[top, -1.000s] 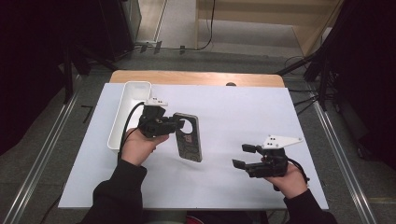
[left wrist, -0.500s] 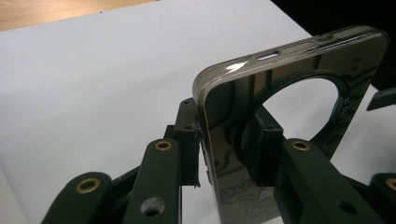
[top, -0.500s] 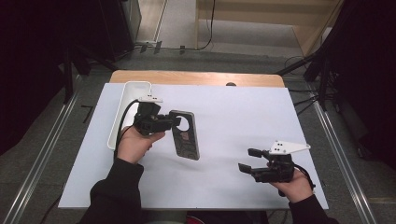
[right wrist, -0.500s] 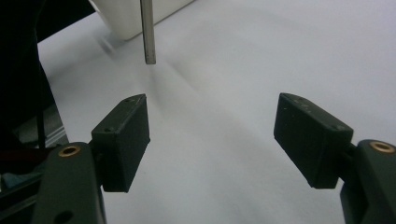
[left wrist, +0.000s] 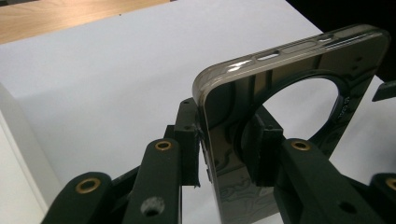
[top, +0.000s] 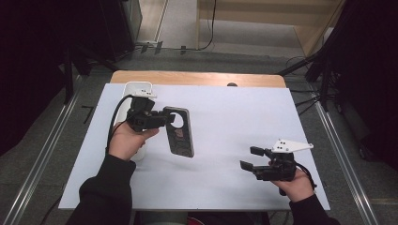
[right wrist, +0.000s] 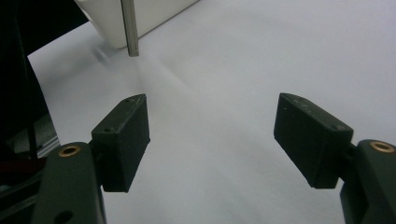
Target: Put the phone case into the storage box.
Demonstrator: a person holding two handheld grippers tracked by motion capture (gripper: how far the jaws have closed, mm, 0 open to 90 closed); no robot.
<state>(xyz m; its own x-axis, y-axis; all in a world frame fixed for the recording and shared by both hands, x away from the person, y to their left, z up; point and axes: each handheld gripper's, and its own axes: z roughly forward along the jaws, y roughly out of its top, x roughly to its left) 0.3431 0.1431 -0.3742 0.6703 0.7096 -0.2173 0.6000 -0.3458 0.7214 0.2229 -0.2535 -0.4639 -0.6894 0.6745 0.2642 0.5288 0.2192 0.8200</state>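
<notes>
High view | phone case (top: 179, 132) clamped in left hand-held gripper (top: 162, 118)

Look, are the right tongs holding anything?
No, the right tongs stand open over the white table with nothing between their pads.

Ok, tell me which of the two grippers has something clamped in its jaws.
The left gripper: its jaws pinch the dark phone case by one edge. The right gripper stands open over the white table cover.
</notes>
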